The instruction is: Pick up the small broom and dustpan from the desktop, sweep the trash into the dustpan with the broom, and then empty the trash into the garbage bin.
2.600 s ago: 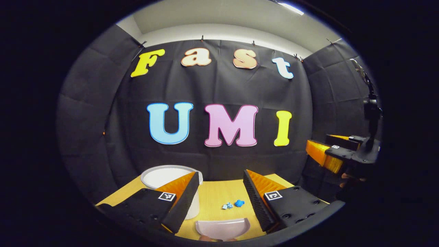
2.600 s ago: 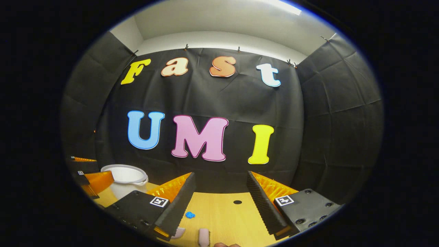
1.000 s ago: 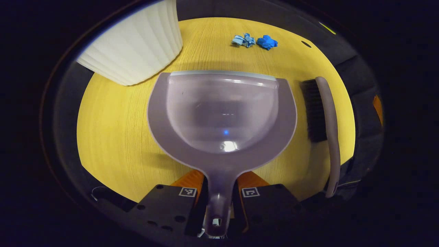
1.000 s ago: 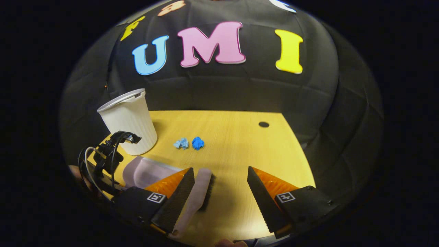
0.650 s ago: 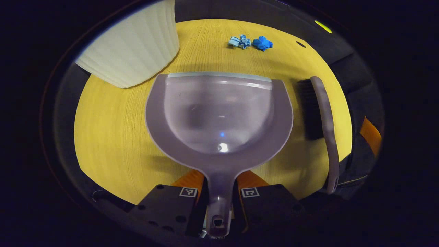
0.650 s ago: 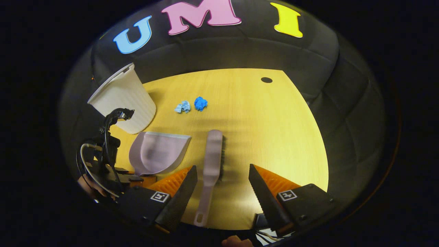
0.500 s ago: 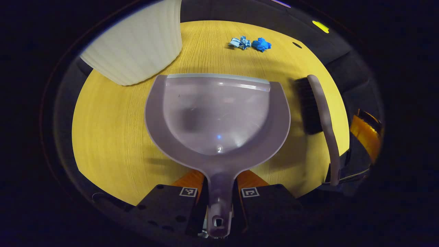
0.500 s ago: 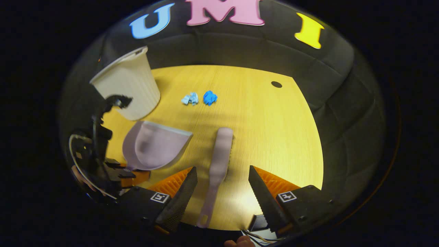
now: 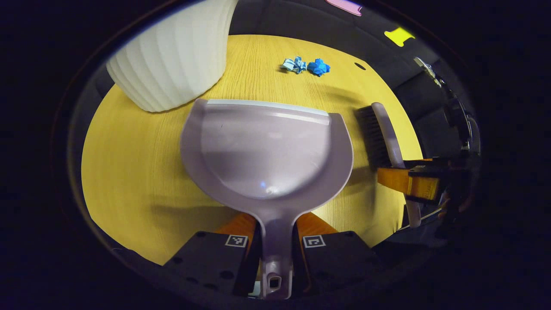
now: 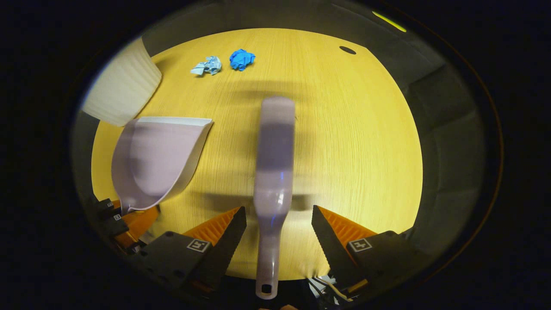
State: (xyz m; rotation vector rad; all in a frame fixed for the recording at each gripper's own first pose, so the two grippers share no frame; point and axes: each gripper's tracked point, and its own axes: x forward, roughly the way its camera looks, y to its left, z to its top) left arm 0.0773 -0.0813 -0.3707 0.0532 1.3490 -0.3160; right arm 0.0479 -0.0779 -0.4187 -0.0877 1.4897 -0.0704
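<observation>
Left gripper clamped on dustpan handle, lower centre; right gripper spread wide astride broom handle, untouched.

I see lilac dustpan, lilac broom with black bristles, ribbed white bin, two blue scraps, yellow woodgrain desk, black-orange fingers.

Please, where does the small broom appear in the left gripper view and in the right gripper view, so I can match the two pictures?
Left gripper view: the broom lies at the right, beside the dustpan, its handle crossed by the right tool.
Right gripper view: the broom runs up the centre, its handle between the open fingers.
Shared landmark: the two blue paper scraps near the top.
</observation>
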